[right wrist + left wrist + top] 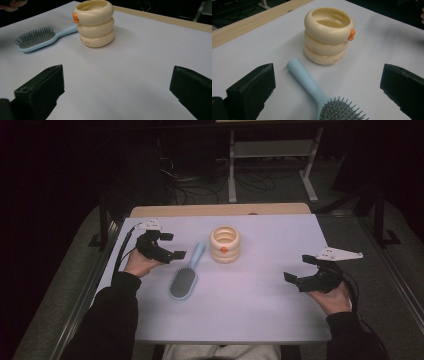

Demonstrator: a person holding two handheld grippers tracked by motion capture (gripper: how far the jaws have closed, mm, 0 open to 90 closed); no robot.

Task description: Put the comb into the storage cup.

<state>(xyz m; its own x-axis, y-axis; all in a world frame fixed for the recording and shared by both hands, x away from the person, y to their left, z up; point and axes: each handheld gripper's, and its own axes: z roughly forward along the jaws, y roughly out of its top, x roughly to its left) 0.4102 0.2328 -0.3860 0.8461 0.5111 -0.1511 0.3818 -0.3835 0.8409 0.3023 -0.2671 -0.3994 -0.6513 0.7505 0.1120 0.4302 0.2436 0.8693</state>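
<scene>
One light blue hairbrush (184,277) lies on the table (260,310), toward its left edge. One cream holder (224,244) stands nearer the far edge, built as three stacked rings, with one small orange knob (351,34) on its top ring. Two grippers are present: the left gripper (172,246) and the right gripper (299,268).

Both forearms in dark sleeves come up from the near edge of the tabletop (260,315). The left hand (140,264) holds the left claw (172,246) over the tabletop's far-left part, jaws spread wide, nothing between them. The right hand (334,297) holds the right claw (300,268) near the tabletop's right edge, jaws likewise wide apart and empty.
</scene>
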